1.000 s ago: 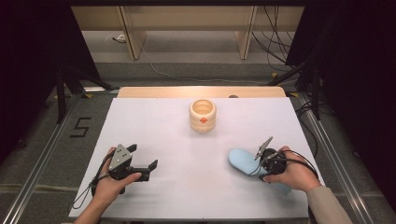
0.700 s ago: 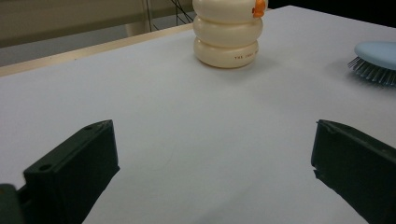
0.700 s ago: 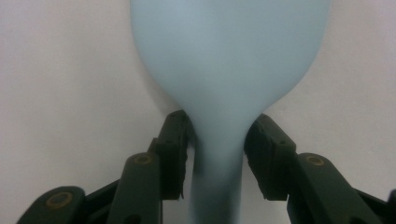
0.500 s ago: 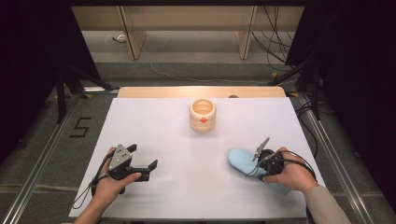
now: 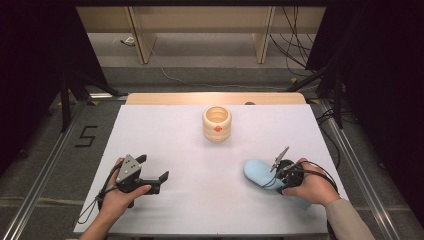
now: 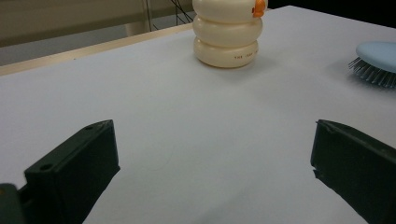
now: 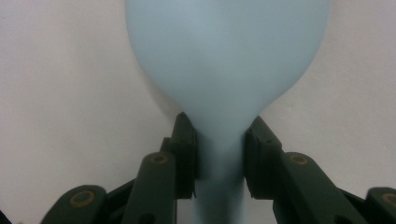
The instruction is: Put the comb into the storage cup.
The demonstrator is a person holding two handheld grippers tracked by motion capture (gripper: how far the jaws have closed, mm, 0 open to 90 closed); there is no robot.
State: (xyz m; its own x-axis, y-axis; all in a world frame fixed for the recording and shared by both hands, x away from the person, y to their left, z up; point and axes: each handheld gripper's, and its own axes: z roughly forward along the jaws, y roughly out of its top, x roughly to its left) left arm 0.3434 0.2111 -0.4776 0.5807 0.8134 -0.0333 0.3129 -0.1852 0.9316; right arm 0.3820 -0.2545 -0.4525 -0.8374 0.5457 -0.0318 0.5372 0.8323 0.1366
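High view: blue hairbrush (image 5: 261, 172) lower right on white table (image 5: 190, 150); right gripper (image 5: 281, 175) just closing on handle.
Left gripper view: left gripper (image 6: 212, 172) spread wide, empty; cream cup (image 6: 227, 32) top centre.
Right gripper view: pads (image 7: 187, 154) clamp narrow neck; smooth taper may slip, brush swings when lifted.

My table (image 5: 165, 145) is covered in plain white, with a strip of pale wood showing along its far edge. Beyond that edge, wooden furniture legs (image 5: 140, 38) stand on a grey floor (image 5: 210, 60) where loose cables (image 5: 200, 84) trail, and black curtains (image 5: 35, 60) hang on both sides of the table. Left of the table, a "5" (image 5: 85, 136) is marked on the floor beside a metal rail (image 5: 47, 170).
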